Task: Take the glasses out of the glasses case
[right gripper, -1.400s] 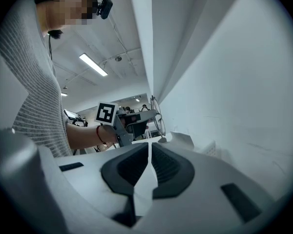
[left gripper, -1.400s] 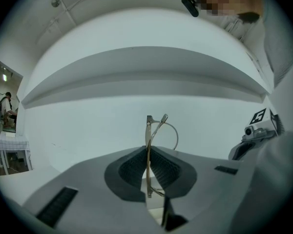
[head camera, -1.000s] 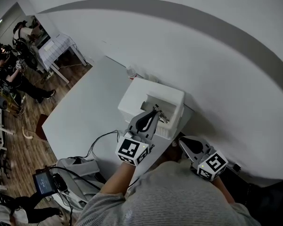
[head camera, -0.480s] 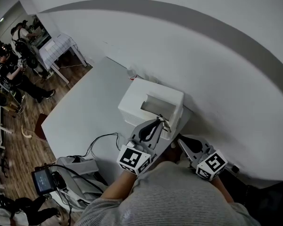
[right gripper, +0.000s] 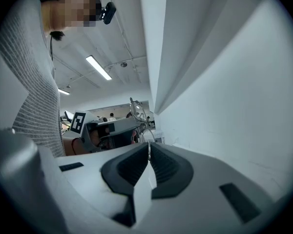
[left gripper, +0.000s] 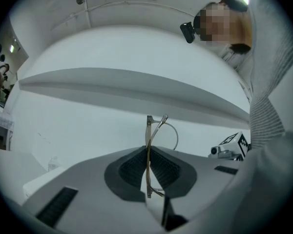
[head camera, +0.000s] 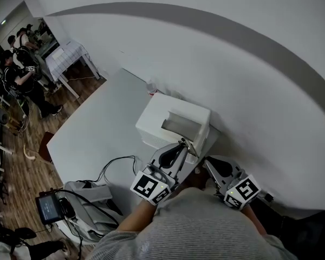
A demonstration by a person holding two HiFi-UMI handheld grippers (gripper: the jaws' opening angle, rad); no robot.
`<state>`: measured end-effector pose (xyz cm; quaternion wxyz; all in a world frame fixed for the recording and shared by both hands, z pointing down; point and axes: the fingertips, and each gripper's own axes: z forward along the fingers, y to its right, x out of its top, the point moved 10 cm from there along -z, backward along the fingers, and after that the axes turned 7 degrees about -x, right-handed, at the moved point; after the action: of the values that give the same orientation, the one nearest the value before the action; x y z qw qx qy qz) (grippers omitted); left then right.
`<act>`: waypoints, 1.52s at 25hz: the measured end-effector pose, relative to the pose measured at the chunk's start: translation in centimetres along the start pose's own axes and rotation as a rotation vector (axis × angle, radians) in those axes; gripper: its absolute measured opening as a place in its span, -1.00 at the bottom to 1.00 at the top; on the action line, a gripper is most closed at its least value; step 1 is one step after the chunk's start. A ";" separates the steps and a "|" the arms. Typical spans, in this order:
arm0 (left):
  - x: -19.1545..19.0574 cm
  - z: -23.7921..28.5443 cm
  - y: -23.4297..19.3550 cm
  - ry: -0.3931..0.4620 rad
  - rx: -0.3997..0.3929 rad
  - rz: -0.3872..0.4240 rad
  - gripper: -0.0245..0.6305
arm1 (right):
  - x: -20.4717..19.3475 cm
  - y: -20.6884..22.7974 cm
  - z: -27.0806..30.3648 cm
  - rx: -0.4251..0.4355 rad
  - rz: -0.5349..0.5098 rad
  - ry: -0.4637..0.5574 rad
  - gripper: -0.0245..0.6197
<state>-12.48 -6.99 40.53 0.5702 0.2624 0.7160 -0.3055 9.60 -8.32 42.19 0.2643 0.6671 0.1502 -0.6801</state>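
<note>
Above the near edge of the white box-shaped glasses case on the white table | left hand-held gripper pinches the thin wire-rimmed glasses narrowly, seemingly to lift them clear | right hand-held gripper waits beside, closed, apparently empty | glasses stand on edge, long axis along the jaw gap.

Set on the pale grey rectangular table, toward its far right corner: a white box-shaped case (open recess on top). Just beyond, at the far edge, a small clear bottle. Looped near the near edge, a thin black cable.
</note>
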 end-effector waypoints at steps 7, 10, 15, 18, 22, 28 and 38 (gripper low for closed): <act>0.4 -0.1 0.1 0.020 -0.021 0.020 -0.83 | 0.2 0.0 -0.1 -0.010 -0.002 0.016 -0.88; 0.6 -0.1 0.1 0.018 -0.023 0.029 -0.83 | 0.3 -0.1 -0.1 -0.015 -0.005 0.017 -0.88; 0.5 0.0 0.0 0.007 -0.026 0.035 -0.83 | 0.4 0.2 -0.3 -0.076 -0.022 -0.008 -0.88; 0.4 0.0 0.0 0.000 -0.026 0.038 -0.83 | 0.3 0.5 -0.3 -0.101 -0.028 -0.005 -0.89; 0.4 0.1 0.0 -0.005 -0.025 0.041 -0.83 | 0.6 0.4 -0.3 -0.082 -0.042 -0.003 -0.89; 0.3 0.3 0.0 -0.009 -0.028 0.045 -0.83 | 0.6 0.6 -0.3 -0.094 -0.031 0.018 -0.89; 0.3 0.4 -0.1 -0.019 -0.030 0.050 -0.83 | 0.6 0.7 -0.3 -0.098 -0.036 0.012 -0.89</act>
<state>-12.32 -7.36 40.17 0.5885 0.2687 0.7082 -0.2828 10.26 -8.80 41.66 0.2835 0.6547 0.1968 -0.6726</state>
